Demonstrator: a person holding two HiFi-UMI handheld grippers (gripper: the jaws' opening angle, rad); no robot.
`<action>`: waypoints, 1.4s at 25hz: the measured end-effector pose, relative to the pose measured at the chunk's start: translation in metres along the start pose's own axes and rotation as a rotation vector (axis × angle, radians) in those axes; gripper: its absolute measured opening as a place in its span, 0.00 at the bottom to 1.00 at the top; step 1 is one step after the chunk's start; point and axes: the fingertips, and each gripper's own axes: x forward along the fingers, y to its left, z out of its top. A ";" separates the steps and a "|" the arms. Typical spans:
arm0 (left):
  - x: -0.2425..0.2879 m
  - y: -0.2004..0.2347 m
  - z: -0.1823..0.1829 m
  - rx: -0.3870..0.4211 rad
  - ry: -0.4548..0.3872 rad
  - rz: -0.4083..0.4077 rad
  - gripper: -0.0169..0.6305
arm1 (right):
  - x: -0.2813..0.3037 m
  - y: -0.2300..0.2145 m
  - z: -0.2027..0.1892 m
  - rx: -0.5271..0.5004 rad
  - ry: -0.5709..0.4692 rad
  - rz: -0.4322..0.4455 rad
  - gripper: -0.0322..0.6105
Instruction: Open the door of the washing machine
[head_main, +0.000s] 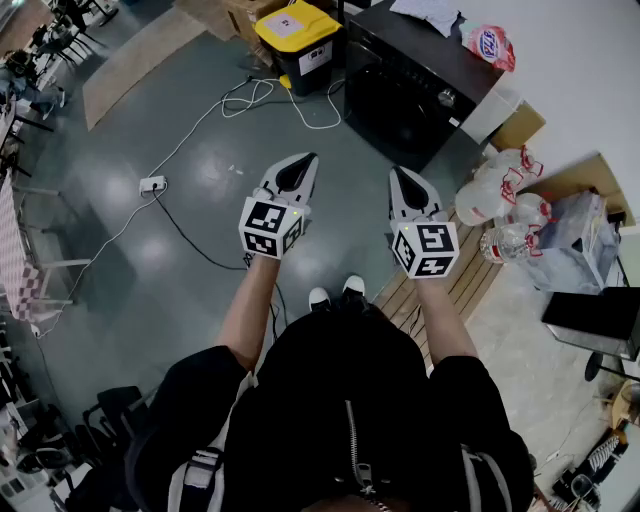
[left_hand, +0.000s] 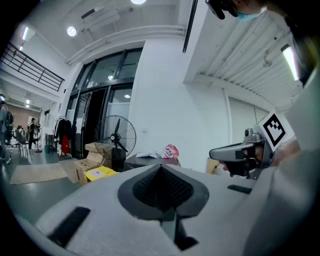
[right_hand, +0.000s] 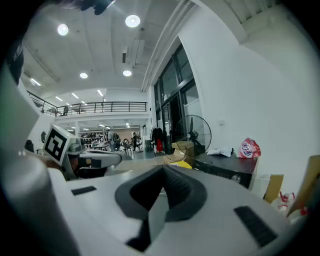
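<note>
Head view is filled along its near edge by a person in black, whose bare forearms are stretched forward over a grey floor (head_main: 100, 170). The left hand-held gripper (head_main: 303, 160) and the right hand-held gripper (head_main: 400, 173) are held side by side, apart from each other, both pointed away from the body and close to level. Each is seen with its jaws brought fully together to a point, and nothing is gripped between them. The same is shown in the left gripper view and the right gripper view, where the dark pads meet with only open air beyond them.

The washing machine (head_main: 405, 90), a black cabinet, is placed far ahead and slightly right, against the white wall and well apart from both grippers. Its door (head_main: 392, 108) is set in the dark front face and appears shut. On its top a red-and-white bag (head_main: 489, 45) and a pale sheet (head_main: 428, 12) are laid. Just left of the machine a black bin with a yellow lid (head_main: 297, 35) is stood. A white cable (head_main: 200, 125) is trailed across the floor to a power strip (head_main: 152, 184). At the right, clear plastic bottles (head_main: 500, 200) are piled beside a wooden pallet (head_main: 455, 285). A standing fan (right_hand: 194, 134) is seen in the right gripper view, left of the machine.
</note>
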 end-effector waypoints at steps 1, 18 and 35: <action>0.001 -0.003 0.002 0.001 0.000 0.004 0.03 | -0.002 -0.004 0.001 0.008 -0.010 0.007 0.05; 0.040 -0.012 0.001 0.005 0.024 0.098 0.03 | 0.017 -0.050 0.009 0.028 -0.043 0.098 0.05; 0.185 0.078 -0.004 -0.001 0.046 -0.044 0.03 | 0.133 -0.117 0.009 0.043 0.000 -0.033 0.05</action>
